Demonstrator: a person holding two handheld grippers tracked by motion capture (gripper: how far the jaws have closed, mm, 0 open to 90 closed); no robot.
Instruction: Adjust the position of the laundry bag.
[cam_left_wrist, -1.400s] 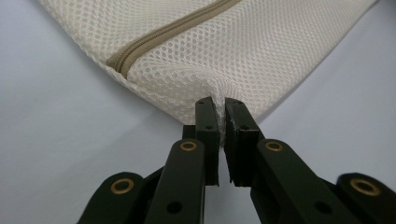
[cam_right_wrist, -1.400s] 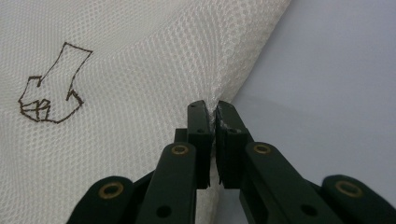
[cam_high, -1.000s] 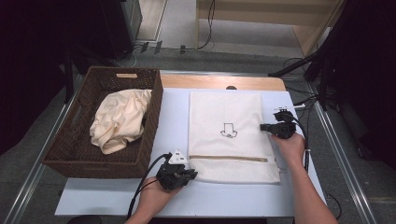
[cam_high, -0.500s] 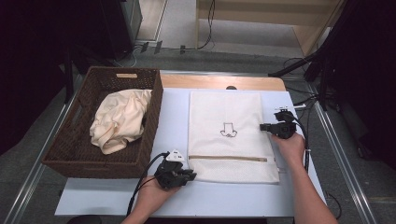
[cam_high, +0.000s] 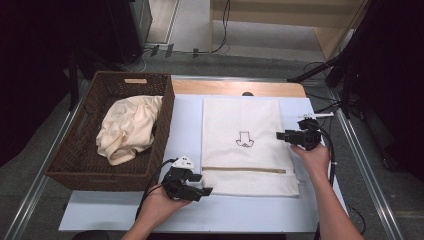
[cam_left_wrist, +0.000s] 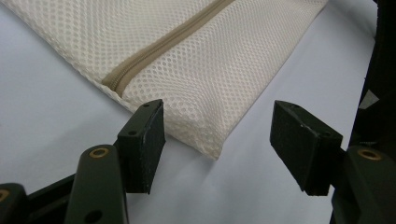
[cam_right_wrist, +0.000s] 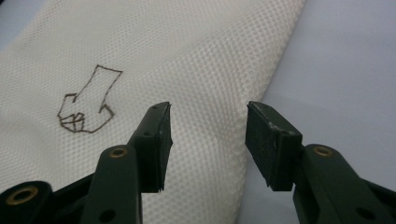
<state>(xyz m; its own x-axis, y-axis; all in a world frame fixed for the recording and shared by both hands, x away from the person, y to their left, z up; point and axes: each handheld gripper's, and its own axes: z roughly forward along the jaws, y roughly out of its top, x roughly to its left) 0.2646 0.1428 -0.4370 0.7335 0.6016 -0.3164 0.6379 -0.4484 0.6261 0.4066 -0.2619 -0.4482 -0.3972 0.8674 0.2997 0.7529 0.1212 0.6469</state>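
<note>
My left gripper (cam_left_wrist: 217, 140): jaws apart and just been opening, the near corner of the mesh laundry bag (cam_high: 247, 145) lying loose between them, its far end cut off in this view; my right gripper (cam_right_wrist: 208, 144): likewise just been opening, released, astride the bag's right edge. Bag flat on the pale table (cam_high: 185, 120), tan zipper (cam_high: 247, 170) near me; marking: outline sketch (cam_right_wrist: 86, 109), no legible writing. Beyond: wicker basket (cam_high: 75, 160), cream cloth (cam_high: 127, 127) bunched, folds hiding its form.
</note>
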